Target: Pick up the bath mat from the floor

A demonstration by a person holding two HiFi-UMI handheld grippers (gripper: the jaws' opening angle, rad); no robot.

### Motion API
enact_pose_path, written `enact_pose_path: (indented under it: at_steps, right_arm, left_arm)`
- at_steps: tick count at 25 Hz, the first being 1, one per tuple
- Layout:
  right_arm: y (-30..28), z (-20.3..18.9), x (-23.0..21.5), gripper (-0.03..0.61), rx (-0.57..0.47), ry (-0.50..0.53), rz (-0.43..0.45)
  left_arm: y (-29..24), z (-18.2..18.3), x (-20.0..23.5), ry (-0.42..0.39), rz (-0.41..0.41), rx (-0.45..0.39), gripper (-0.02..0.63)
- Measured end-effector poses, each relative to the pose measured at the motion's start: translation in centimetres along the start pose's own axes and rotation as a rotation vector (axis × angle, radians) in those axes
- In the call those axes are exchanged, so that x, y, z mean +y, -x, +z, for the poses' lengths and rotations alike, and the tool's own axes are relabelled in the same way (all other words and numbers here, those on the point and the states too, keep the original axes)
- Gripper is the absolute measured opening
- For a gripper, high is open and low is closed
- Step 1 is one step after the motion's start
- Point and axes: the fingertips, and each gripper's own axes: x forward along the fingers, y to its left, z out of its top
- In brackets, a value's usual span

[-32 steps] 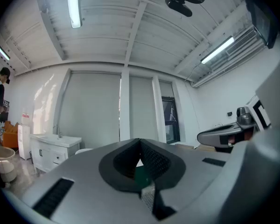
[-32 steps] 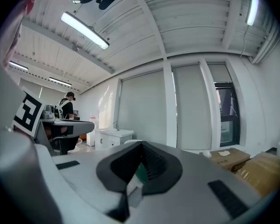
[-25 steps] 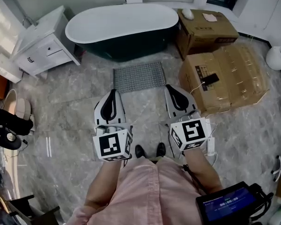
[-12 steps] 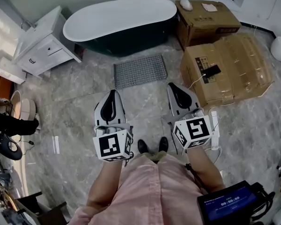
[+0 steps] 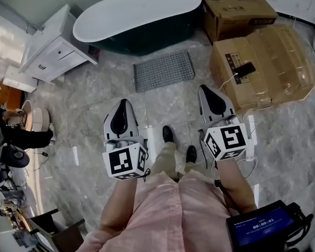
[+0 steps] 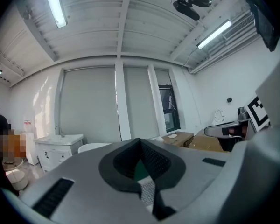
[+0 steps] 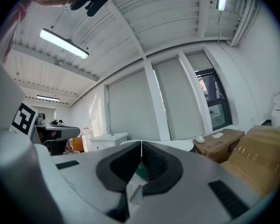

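My left gripper (image 5: 124, 103) and right gripper (image 5: 205, 89): 2 claws closed tight, empty.
The grey, gridded rectangular bath mat (image 5: 164, 71) lies flat on the marble floor (image 5: 89, 109) beside the white, dark-sided bathtub (image 5: 136, 12), ahead of my claws.

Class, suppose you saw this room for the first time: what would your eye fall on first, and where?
The dark bathtub with its white inside stands out at the far end, with the grey bath mat flat on the marble floor before it. Nearer, the left hand-held gripper and right hand-held gripper point toward it, both shut and empty. Cardboard boxes crowd the right.
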Motion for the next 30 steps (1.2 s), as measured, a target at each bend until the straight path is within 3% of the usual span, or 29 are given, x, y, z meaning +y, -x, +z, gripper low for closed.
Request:
enact_pose_path:
  at_steps: [9, 17, 24, 30]
  right_arm:
    - [-3.8, -1.3, -1.9, 0.017, 0.011, -0.007, -0.008]
    - [-11.3, -1.3, 0.7, 0.017, 0.043, 0.040, 0.033]
    - [-18.7, 2.1, 4.3, 0.017, -0.001, 0.097, 0.072]
    - [-21.7, 3.8, 5.2, 0.017, -0.036, 0.110, 0.075]
  left_arm:
    - [-4.2, -2.6, 1.2, 0.029, -0.011, 0.012, 0.025]
    - [-8.8, -3.7, 7.8, 0.106, 0.039, -0.017, 0.025]
    - [-12.7, -1.4, 15.1, 0.131, 0.080, -0.094, 0.025]
    - [-15.0, -0.2, 17.5, 0.126, 0.075, -0.134, 0.025]
